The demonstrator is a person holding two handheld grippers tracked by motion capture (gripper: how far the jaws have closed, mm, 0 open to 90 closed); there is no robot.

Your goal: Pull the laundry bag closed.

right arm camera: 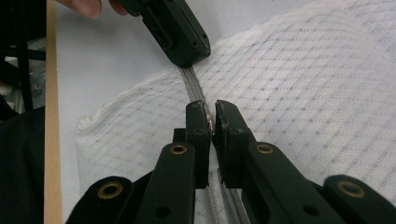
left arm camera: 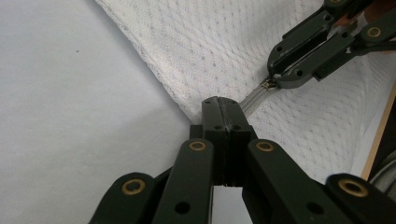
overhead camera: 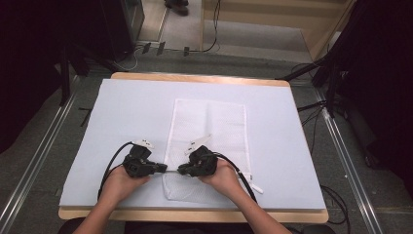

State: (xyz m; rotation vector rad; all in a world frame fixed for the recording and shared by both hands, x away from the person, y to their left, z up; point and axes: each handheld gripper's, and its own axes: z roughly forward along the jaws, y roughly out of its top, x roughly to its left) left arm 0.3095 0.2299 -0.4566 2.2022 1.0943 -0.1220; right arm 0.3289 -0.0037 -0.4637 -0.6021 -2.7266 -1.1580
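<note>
A white mesh bag (overhead camera: 209, 126) lies flat on the pale mat, its near end bunched up. Along that end runs a grey zipper (right arm camera: 191, 84). My left gripper (overhead camera: 163, 168) is at the bag's left edge, jaws shut on the fabric at the zipper's end (left arm camera: 223, 105). My right gripper (overhead camera: 181, 170) faces it from the right, tips only a short way apart. Its jaws (right arm camera: 211, 114) are shut on the small coppery zipper pull (right arm camera: 210, 123). A short stretch of zipper (left arm camera: 254, 98) shows between the two grippers.
The pale mat (overhead camera: 122, 112) covers the wooden table (overhead camera: 195, 215), with bare room left and right of the bag. A white strap (overhead camera: 253, 185) trails off the bag's near right side. Cables and black stands (overhead camera: 331, 73) surround the table on the floor.
</note>
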